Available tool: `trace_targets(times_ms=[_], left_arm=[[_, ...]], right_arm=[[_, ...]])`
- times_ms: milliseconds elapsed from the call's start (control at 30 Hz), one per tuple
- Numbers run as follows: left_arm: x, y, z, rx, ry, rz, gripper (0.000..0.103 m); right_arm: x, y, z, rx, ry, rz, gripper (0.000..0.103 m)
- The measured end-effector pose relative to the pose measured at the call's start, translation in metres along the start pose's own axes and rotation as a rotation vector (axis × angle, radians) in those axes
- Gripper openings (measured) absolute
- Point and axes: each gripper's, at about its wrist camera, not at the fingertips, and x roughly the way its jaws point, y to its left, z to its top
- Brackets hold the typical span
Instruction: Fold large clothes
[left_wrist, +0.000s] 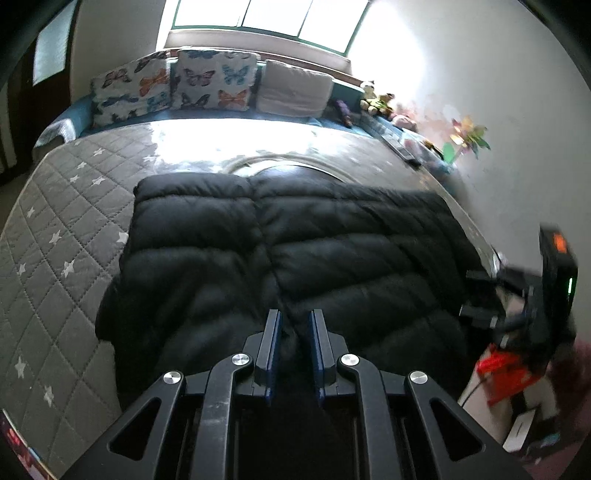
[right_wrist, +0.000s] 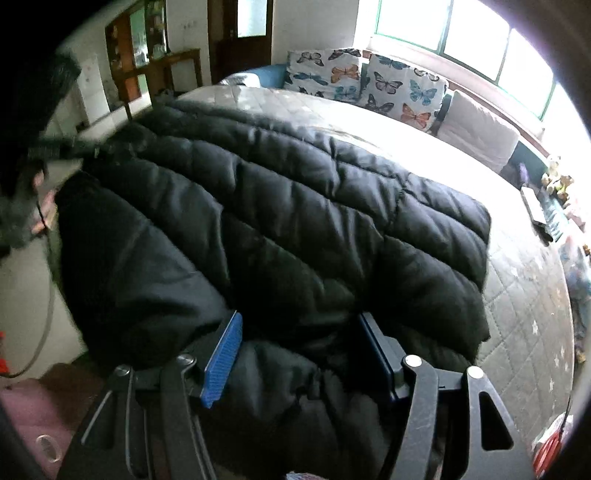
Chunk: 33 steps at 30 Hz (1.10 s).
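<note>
A large black puffer jacket (left_wrist: 295, 236) lies spread across the bed, seams running crosswise. My left gripper (left_wrist: 295, 323) hovers over its near edge with the jaws nearly together and a fold of dark cloth pinched between the blue pads. In the right wrist view the jacket (right_wrist: 295, 206) fills the middle. My right gripper (right_wrist: 299, 343) stands wide around a thick bunched part of the near edge, which bulges up between the blue pad (right_wrist: 221, 354) and the other finger. The right gripper (left_wrist: 480, 295) shows blurred at the jacket's right side. The left gripper (right_wrist: 85, 149) shows blurred at the far left.
The bed has a grey quilted cover with white stars (left_wrist: 55, 258). Butterfly pillows (left_wrist: 173, 85) and a plain pillow (left_wrist: 295, 88) line the headboard under the window. Soft toys (left_wrist: 376, 99) and clutter run along the wall side. A door and wooden shelves (right_wrist: 147, 55) stand beyond the bed.
</note>
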Motion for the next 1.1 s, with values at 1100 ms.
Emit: trace_targets(times_ms=[1100], left_arm=[[-0.005, -0.003, -0.018, 0.034, 0.126, -0.017, 0.017]], right_arm=[[0.048, -0.036, 0.030, 0.028, 0.088, -0.054, 0.073]])
